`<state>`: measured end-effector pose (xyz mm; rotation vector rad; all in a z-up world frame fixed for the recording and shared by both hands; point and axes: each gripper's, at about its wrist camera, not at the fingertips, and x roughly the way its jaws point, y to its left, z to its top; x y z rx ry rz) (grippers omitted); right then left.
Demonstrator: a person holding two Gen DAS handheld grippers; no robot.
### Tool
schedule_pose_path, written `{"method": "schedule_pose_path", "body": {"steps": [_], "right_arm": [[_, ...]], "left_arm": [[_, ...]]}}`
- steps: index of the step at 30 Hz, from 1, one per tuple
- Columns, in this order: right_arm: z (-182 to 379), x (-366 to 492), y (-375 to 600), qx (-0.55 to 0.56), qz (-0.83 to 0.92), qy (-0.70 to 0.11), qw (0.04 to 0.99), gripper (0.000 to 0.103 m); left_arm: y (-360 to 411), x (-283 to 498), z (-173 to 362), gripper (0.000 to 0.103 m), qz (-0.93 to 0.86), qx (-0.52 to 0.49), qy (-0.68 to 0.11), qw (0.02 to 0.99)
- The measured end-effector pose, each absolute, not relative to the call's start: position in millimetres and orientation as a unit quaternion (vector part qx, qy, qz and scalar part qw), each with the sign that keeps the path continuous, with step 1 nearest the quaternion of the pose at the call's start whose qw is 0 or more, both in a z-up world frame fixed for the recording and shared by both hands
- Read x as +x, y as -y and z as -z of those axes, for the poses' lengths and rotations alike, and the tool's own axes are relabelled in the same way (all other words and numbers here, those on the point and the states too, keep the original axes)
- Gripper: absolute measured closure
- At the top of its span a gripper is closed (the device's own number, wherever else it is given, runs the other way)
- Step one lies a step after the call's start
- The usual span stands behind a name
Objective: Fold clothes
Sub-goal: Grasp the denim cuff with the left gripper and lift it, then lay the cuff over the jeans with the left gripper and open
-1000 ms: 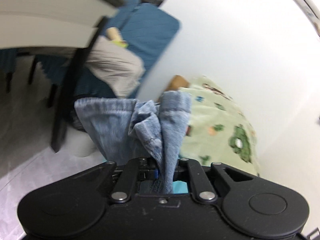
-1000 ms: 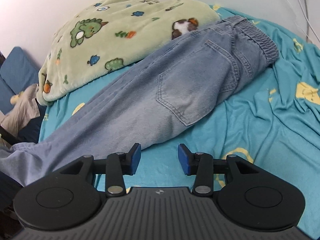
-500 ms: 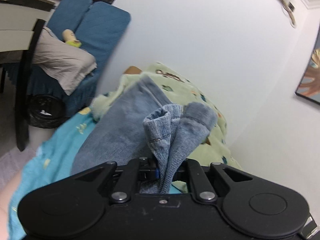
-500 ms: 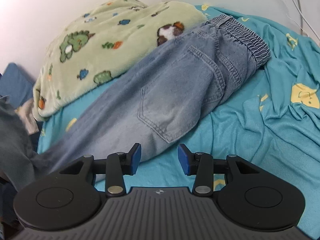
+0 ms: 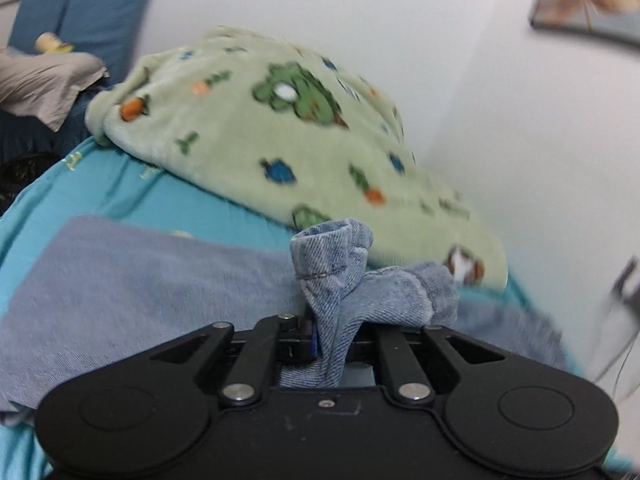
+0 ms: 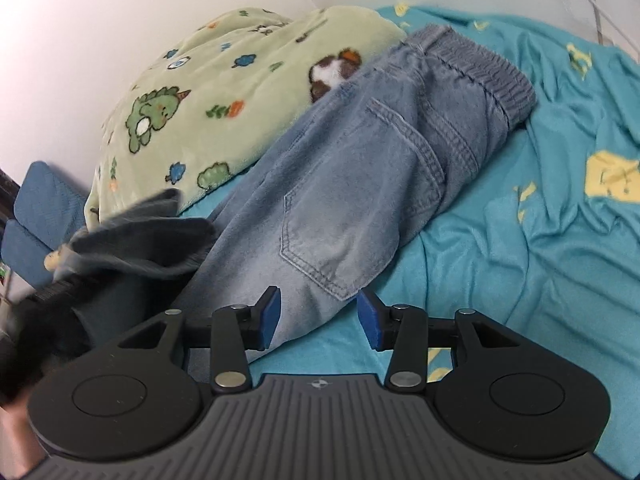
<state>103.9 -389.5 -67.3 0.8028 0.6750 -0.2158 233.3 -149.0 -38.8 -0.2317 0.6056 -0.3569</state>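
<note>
Denim dominates the scene: faded blue jeans (image 6: 360, 168) lie stretched across the turquoise bedsheet (image 6: 540, 240), their elastic waistband touching the pale green fleece blanket printed with dinosaurs (image 6: 208, 92). The left gripper (image 5: 332, 344) is clamped tight on the bunched trouser hems (image 5: 332, 264), held above the leg fabric near that blanket. The right gripper (image 6: 318, 316) stands partly open and empty, its blue pads (image 6: 270, 314) just over the leg edge below the back pocket.
</note>
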Motion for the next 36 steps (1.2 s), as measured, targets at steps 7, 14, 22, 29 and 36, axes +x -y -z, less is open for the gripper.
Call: {"method": "schedule_pose_path", "body": {"steps": [7, 14, 22, 29, 36], "right_arm": [[64.2, 101.6, 392.2, 0.389, 0.089, -0.311, 0.863, 0.057], [69.9, 106.8, 382.7, 0.367, 0.077, -0.325, 0.868, 0.057], [68.6, 107.2, 370.7, 0.338, 0.067, -0.308, 0.887, 0.056], [66.7, 110.0, 354.7, 0.32, 0.034, -0.295, 0.9, 0.056], [70.4, 117.1, 331.9, 0.285, 0.007, -0.285, 0.915, 0.056]], "left_arm": [[174.8, 210.4, 72.4, 0.095, 0.184, -0.016, -0.301, 0.936], [175.8, 202.0, 74.4, 0.084, 0.194, 0.005, -0.307, 0.932], [156.5, 170.3, 63.5, 0.057, 0.24, 0.019, -0.312, 0.919], [112.8, 153.7, 41.2, 0.049, 0.225, -0.005, -0.302, 0.926], [71.4, 152.1, 28.5, 0.045, 0.177, 0.001, -0.282, 0.943]]}}
